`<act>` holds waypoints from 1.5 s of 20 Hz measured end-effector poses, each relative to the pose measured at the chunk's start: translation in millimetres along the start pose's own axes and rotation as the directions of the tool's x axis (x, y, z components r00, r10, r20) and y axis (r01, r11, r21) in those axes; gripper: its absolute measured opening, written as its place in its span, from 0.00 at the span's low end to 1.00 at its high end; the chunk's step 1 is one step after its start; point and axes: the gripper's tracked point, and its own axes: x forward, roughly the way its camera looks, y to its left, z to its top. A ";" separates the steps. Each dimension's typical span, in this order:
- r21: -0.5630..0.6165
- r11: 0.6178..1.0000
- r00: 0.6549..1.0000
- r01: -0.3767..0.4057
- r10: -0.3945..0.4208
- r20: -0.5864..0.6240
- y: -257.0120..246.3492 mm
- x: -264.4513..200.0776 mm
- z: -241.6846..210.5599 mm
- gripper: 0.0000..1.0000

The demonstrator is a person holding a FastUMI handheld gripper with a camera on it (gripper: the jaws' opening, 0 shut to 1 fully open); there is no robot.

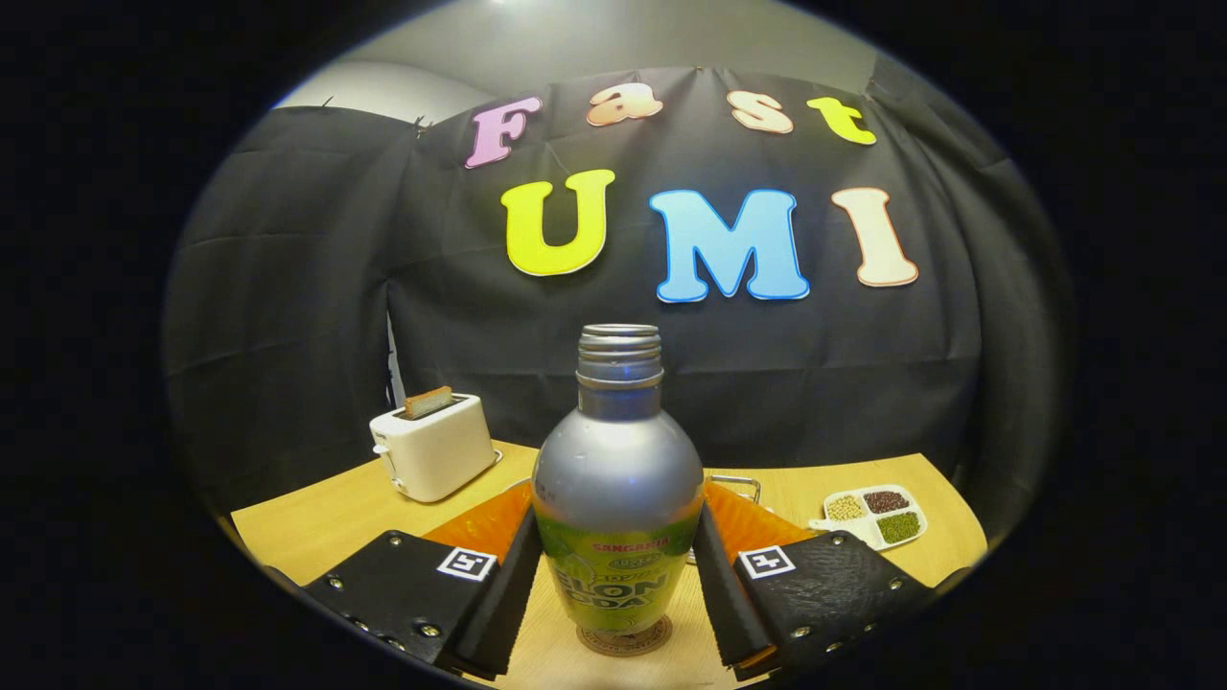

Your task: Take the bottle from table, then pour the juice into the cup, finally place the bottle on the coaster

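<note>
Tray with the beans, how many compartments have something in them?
3. In the tray right of the gripper: pale beans nearest the bottle, dark ones behind, green ones in front.

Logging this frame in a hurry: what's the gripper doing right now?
Gripper: open, its fingers flanking the uncapped bottle with a visible gap each side; the bottle stands on a coaster.

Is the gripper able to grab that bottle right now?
Probably yes: the bottle stands upright on the coaster between the gripper fingers, one at each side, nothing between them.
</note>
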 end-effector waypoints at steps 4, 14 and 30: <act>0.015 1.000 0.998 0.020 -0.019 -0.054 -7.5 16.2 -51.1 0.77; 0.013 1.000 0.996 0.028 -0.027 -0.087 -15.7 40.6 -94.1 0.77; 0.028 0.998 0.998 0.063 -0.063 0.001 -7.8 18.3 -53.4 1.00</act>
